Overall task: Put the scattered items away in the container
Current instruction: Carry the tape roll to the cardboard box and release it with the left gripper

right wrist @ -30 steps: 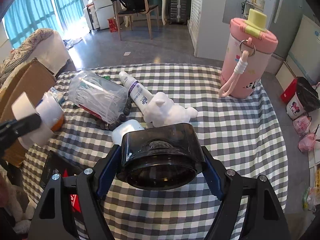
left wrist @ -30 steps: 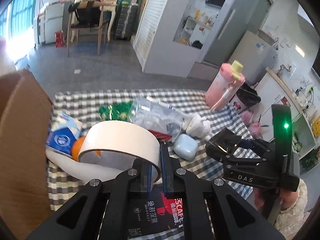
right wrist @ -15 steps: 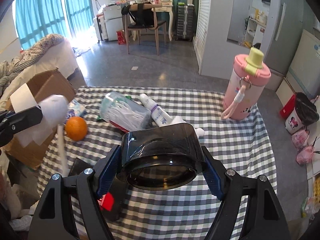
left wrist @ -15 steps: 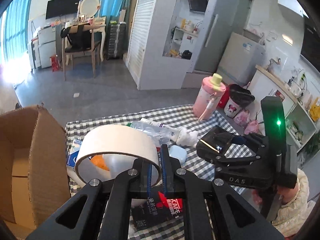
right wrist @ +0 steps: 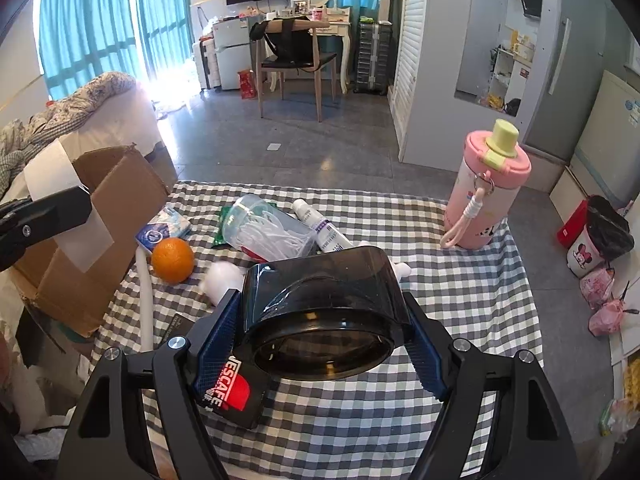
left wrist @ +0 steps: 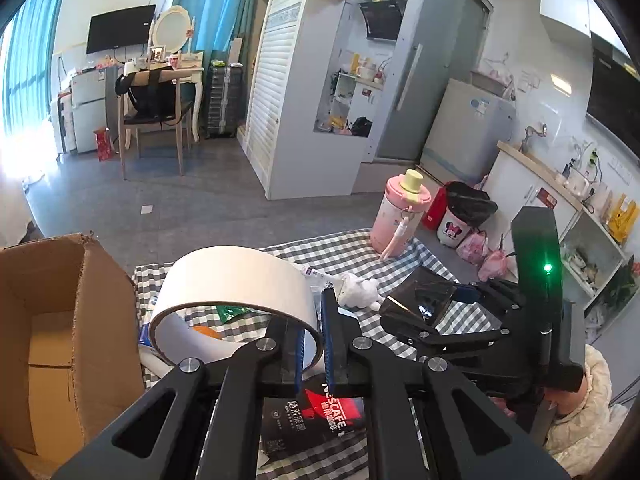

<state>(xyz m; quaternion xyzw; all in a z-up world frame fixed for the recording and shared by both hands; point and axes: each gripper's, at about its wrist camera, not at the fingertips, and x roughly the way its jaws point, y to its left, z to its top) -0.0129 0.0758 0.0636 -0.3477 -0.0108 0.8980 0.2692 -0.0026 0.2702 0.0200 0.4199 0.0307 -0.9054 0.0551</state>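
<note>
My left gripper (left wrist: 314, 334) is shut on the wall of a white tape roll (left wrist: 236, 280) and holds it above the checked table, right of the open cardboard box (left wrist: 60, 320). My right gripper (right wrist: 320, 328) is shut on a dark smoked plastic container (right wrist: 320, 292) and holds it above the table; it also shows in the left wrist view (left wrist: 420, 300). The tape roll (right wrist: 52, 176) and box (right wrist: 100, 216) show at the left of the right wrist view.
On the checked cloth (right wrist: 460, 288) lie an orange (right wrist: 173, 260), a blue tissue pack (right wrist: 162, 230), a clear jar of white cords (right wrist: 268, 232), a white tube (right wrist: 320, 228), a black Nescafe pack (right wrist: 236, 396) and a pink bottle (right wrist: 488, 200).
Both grippers have risen well above the table with their loads. The left gripper with the tape roll has come nearer the cardboard box, whose open inside now shows.
</note>
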